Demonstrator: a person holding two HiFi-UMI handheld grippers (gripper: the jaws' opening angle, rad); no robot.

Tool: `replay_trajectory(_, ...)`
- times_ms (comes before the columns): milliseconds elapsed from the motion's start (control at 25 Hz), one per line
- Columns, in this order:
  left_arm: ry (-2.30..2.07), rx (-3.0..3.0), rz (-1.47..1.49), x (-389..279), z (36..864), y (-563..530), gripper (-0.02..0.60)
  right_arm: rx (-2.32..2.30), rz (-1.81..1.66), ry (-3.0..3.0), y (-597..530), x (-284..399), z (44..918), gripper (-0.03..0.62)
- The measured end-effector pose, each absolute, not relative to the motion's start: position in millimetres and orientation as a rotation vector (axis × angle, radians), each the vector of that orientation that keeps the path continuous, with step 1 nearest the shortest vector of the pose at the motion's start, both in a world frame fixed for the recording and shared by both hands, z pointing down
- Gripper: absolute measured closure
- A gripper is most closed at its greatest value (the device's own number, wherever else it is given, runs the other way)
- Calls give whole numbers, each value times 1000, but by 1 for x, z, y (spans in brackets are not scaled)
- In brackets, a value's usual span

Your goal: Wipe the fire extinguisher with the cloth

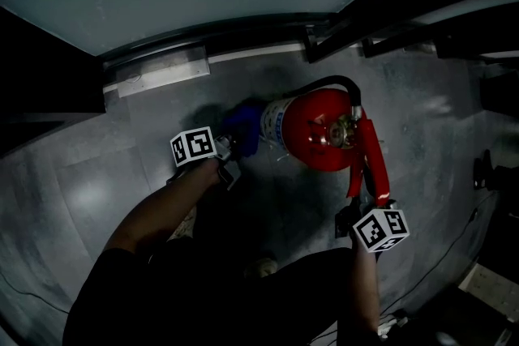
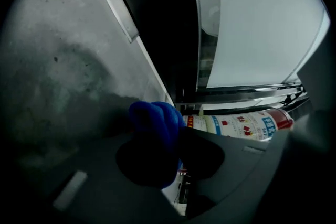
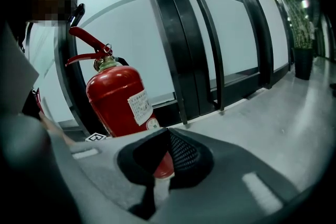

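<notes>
The red fire extinguisher (image 1: pixel 318 130) stands on the grey floor, seen from above with its black hose and red levers (image 1: pixel 369 162). A blue cloth (image 1: pixel 242 126) is pressed to the side of the extinguisher that shows on the left in the head view. My left gripper (image 1: pixel 231 146) is shut on the blue cloth (image 2: pixel 156 122), beside the white label (image 2: pixel 239 124). My right gripper (image 1: pixel 358 215) is low, below the levers' ends. Its jaws (image 3: pixel 160 162) are shut on a small red object with a white end (image 3: pixel 161 168). It stands apart from the extinguisher (image 3: pixel 116 98).
Glass doors with black frames (image 3: pixel 173 50) rise behind the extinguisher. A pale threshold strip (image 1: pixel 162 75) runs along their base. A potted plant (image 3: pixel 302 13) stands far right. A thin cable (image 1: pixel 454 247) lies on the floor at the right, and a shoe (image 1: pixel 261 265) is near my legs.
</notes>
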State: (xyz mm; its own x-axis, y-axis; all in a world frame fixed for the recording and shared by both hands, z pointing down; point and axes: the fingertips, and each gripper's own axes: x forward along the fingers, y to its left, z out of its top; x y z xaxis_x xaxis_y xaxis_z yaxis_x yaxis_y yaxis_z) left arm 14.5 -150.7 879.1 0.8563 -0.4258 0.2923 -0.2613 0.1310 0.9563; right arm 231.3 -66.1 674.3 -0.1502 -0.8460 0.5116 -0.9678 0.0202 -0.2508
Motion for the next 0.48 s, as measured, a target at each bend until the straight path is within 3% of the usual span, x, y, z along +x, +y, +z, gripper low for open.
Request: replay_trajectory(480, -450, 1682, -393, -12, 666, -151, 503, 2135, 745, -2096, -104, 263, 641, 591)
